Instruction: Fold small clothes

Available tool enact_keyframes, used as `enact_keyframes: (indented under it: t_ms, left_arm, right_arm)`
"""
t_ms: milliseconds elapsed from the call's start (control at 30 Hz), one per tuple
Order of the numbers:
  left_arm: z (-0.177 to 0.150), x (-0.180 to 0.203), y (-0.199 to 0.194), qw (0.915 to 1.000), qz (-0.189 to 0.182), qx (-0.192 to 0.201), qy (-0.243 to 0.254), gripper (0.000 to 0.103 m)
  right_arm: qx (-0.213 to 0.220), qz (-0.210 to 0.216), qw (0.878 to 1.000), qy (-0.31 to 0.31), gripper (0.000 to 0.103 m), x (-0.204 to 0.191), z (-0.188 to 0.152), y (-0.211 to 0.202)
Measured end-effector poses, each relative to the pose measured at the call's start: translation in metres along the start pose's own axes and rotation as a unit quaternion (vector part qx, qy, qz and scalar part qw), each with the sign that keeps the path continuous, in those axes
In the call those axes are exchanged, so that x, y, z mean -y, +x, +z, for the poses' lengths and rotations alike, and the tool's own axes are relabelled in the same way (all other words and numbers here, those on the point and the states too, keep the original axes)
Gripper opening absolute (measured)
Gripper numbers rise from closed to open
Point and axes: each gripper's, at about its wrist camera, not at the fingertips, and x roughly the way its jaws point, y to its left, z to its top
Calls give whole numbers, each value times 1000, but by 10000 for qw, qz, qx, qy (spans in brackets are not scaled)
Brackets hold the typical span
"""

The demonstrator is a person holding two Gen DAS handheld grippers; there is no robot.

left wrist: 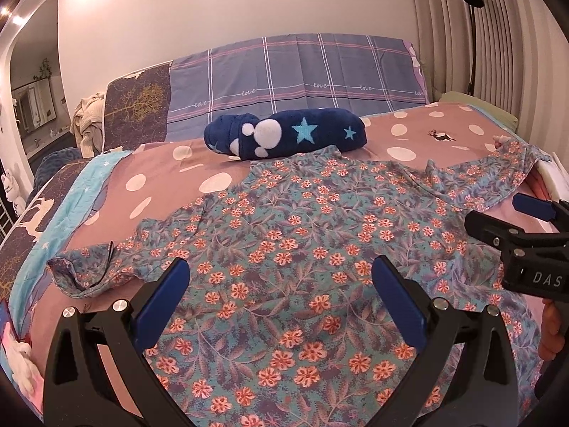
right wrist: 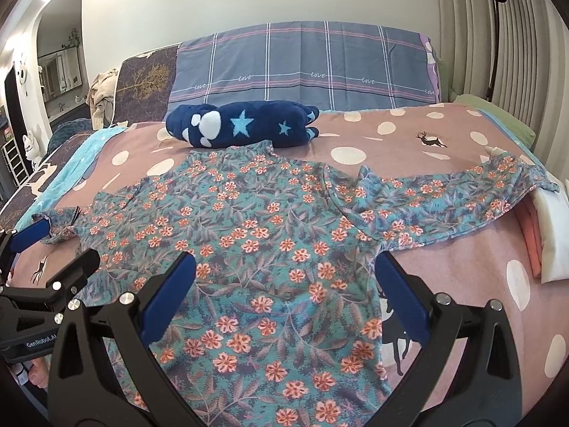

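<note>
The bed [right wrist: 444, 135], under a pink dotted cover, carries a floral shirt [right wrist: 270, 235] spread flat across its middle, one sleeve reaching the right edge, the hem cut off below the frame. Behind the collar lies a rolled navy star blanket [right wrist: 242, 124]. Folded cloths [right wrist: 547, 235] at the right edge are partly hidden. Left tongs [left wrist: 281, 284] and right tongs [right wrist: 284, 281] hover spread wide, holding nothing.

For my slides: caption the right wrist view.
Open right gripper hovers over flat teal floral long-sleeved shirt on pink dotted bedspread.
</note>
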Motion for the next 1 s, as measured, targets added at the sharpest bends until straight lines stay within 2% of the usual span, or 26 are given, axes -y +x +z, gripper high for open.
enact_keyframes:
  t_ms: [300,533,633,700,800,900,1000]
  left_arm:
    - [-3,-2,6,10000,45,-74,-27,102]
    - [-4,-19,15,9994,159,-219,-197,101]
    - [-5,-35,20,9990,276,-260,-247,88]
    - [-4,-54,24,9978,524,-280,-291,73]
    - [-5,-101,38,9920,1074,-454,-477,60]
    - [-9,-160,60,9782,1758,-867,-690,60]
    - [-13,-217,83,9599,2356,-1251,-857,58]
  right_arm:
    - [-15,7,10000,-83,101,-1,0,0]
    - [-24,0,9999,-121,101,-2,1,2]
    - [-53,-22,9999,-116,101,1,1,4]
    - [-82,-50,9998,-165,101,0,2,5]
    - [8,-138,9996,-264,101,-2,5,3]
    - [87,-186,9990,-386,101,-5,5,1]
    - [14,-223,9989,-408,101,-6,2,5]
